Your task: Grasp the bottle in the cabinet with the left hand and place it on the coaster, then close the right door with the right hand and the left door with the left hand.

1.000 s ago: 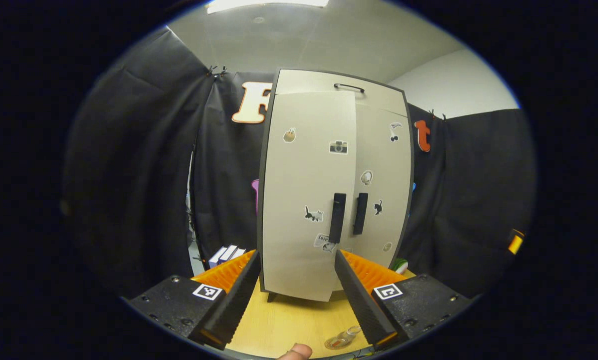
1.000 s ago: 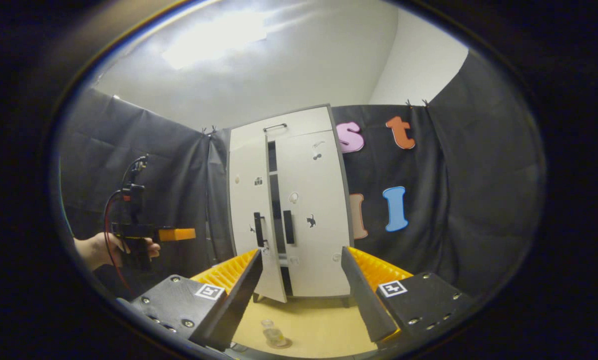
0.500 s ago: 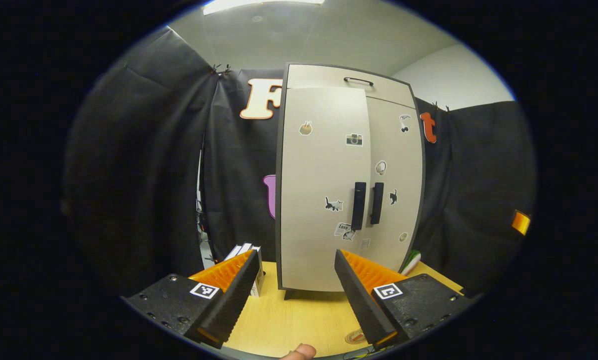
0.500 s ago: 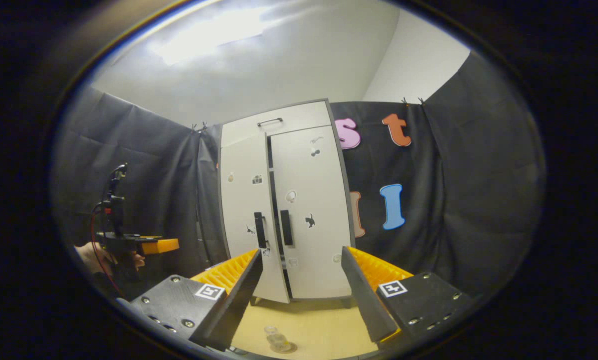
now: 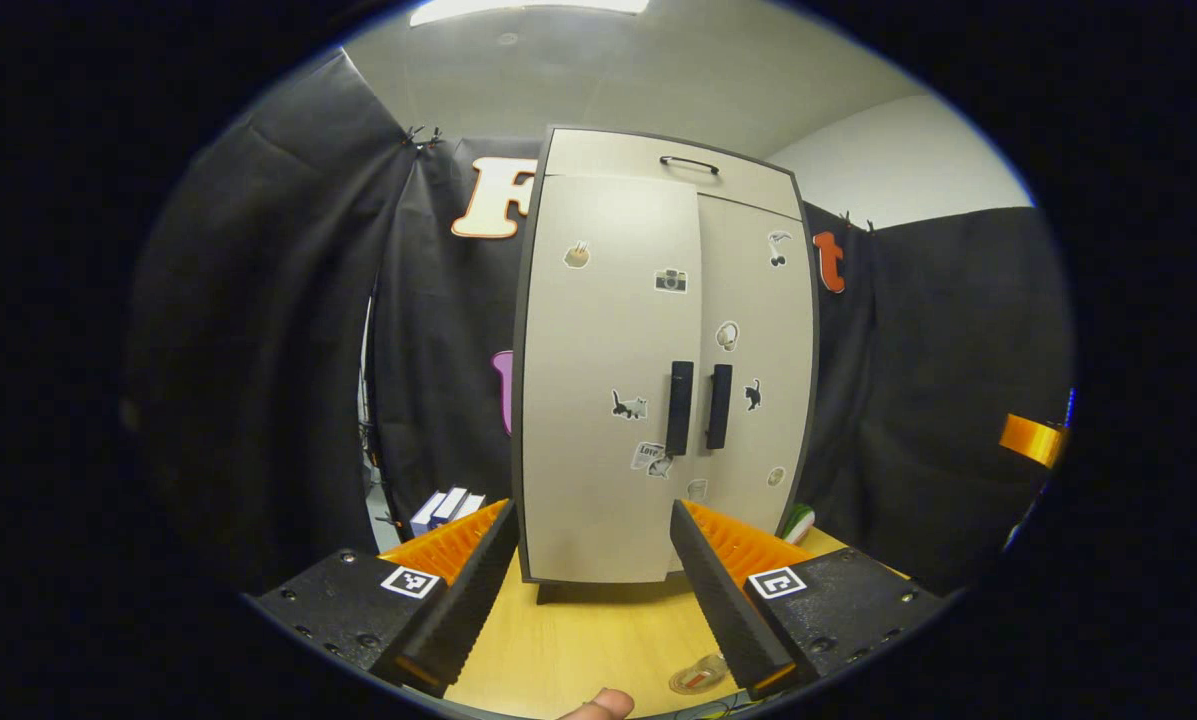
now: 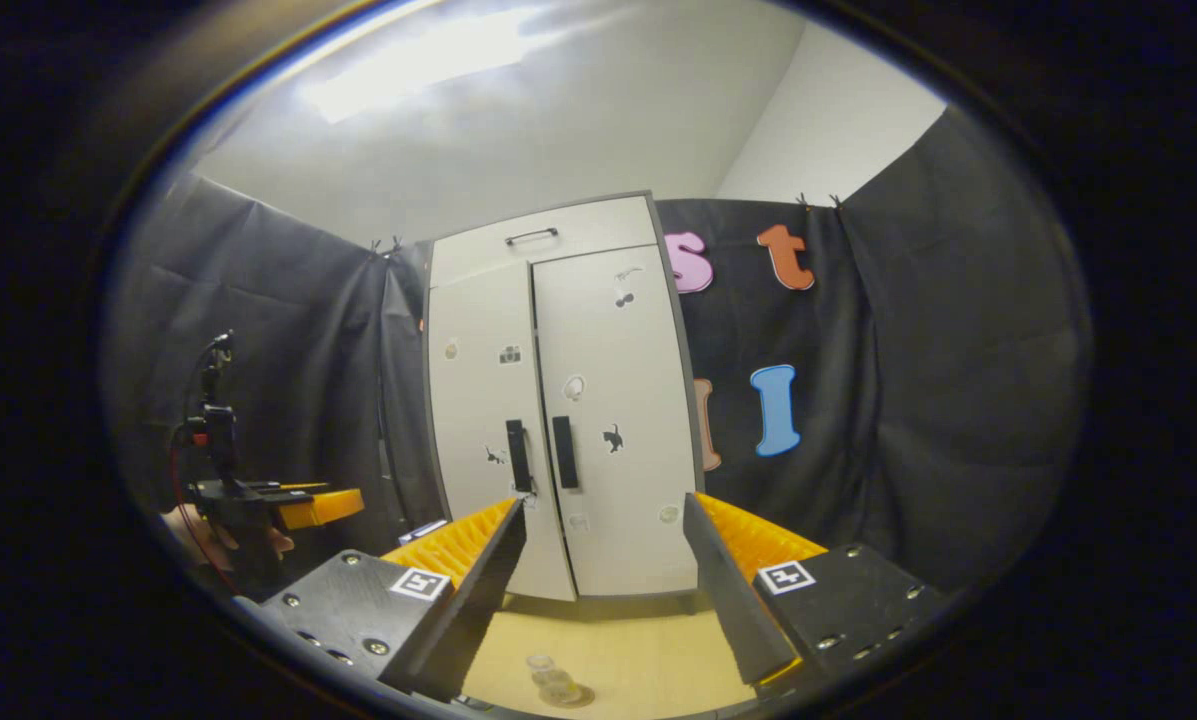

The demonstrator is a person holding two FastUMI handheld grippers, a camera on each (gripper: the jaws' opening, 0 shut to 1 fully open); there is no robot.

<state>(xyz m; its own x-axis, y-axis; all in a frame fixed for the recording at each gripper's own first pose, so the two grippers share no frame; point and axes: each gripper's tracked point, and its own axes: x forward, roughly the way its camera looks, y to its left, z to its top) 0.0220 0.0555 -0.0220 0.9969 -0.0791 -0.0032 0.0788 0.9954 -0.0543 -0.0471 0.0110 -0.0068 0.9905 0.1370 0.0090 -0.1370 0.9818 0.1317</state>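
From my seat the cabinet (image 5: 663, 370) is the big thing, standing upright on the wooden table (image 5: 588, 640). Its right door (image 5: 753, 350) sits flush, and the left door (image 5: 608, 380) looks just about flush too, though I can't tell if it's fully seated. My left gripper (image 5: 593, 590) hangs in front with its jaws spread, nothing between them. Same for the right gripper (image 6: 603, 590), spread and empty. The little bottle (image 6: 550, 680) stands on the coaster (image 6: 563, 695) near the table's front edge.
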